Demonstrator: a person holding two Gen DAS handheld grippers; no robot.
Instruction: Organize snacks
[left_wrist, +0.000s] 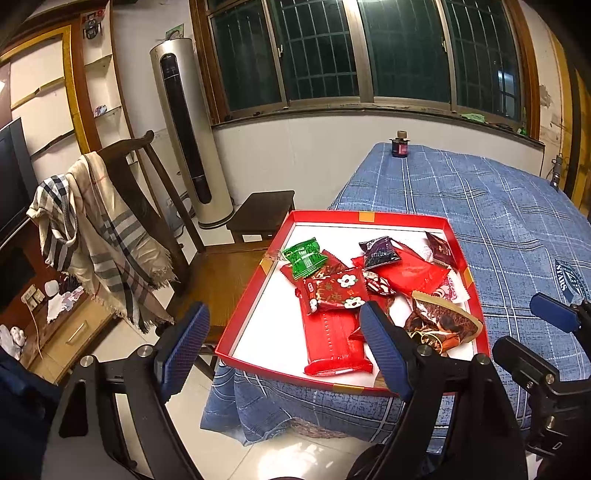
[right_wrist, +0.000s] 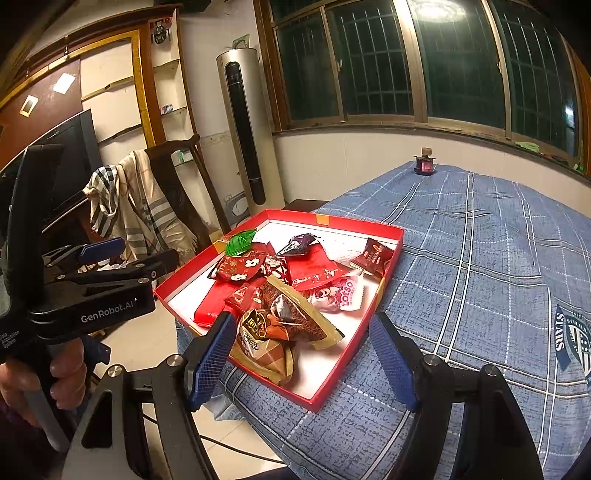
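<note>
A red box lid (left_wrist: 258, 275) (right_wrist: 393, 254) with a white floor lies on the near left corner of the blue plaid tablecloth. It holds several snack packets: a green one (left_wrist: 304, 256) (right_wrist: 240, 242), a long red pack (left_wrist: 334, 341) (right_wrist: 210, 306), a red flowered one (left_wrist: 341, 290) (right_wrist: 238, 267), a dark purple one (left_wrist: 380, 253) (right_wrist: 297, 245), a brown chocolate pack (left_wrist: 443, 321) (right_wrist: 295, 321) and a pink one (right_wrist: 338, 295). My left gripper (left_wrist: 288, 349) is open and empty, held before the box's near left corner. My right gripper (right_wrist: 304, 356) is open and empty, near the box's front edge above the brown packs.
The tablecloth (left_wrist: 498, 206) (right_wrist: 480, 258) stretches right and back. A small dark jar (left_wrist: 399, 144) (right_wrist: 424, 164) stands at its far edge. A wooden chair (left_wrist: 221, 269) with a scarf (left_wrist: 99, 236) and a stool (left_wrist: 264, 214) stand left of the table.
</note>
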